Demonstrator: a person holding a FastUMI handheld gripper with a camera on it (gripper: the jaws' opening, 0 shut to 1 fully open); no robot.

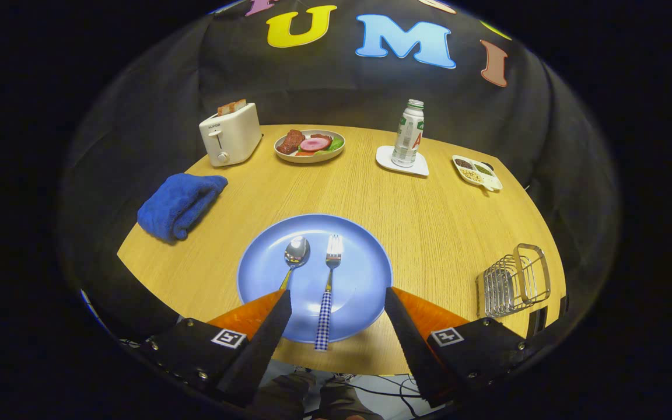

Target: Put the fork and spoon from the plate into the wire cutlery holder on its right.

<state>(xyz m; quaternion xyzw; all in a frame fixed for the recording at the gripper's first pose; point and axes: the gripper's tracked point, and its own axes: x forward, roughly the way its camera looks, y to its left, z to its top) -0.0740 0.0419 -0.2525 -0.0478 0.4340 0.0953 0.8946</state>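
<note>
A blue plate (359, 256) lies on the wooden table just ahead of my fingers. On it rest a spoon (296, 255) and, to its right, a fork (331, 268) with a blue checked handle that reaches over the plate's near rim. The spoon's handle runs behind my left finger (266, 335). My gripper (337, 294) is open and held above the plate's near edge, with the fork handle between the fingers and nothing gripped. The wire cutlery holder (514, 280) lies to the right of the plate, near the table's edge.
A folded blue towel (179, 202) lies left of the plate. Along the far side stand a white toaster (230, 133), a plate of food (310, 144), a bottle (408, 134) on a white coaster and a small divided dish (476, 172). Bare wood separates plate and holder.
</note>
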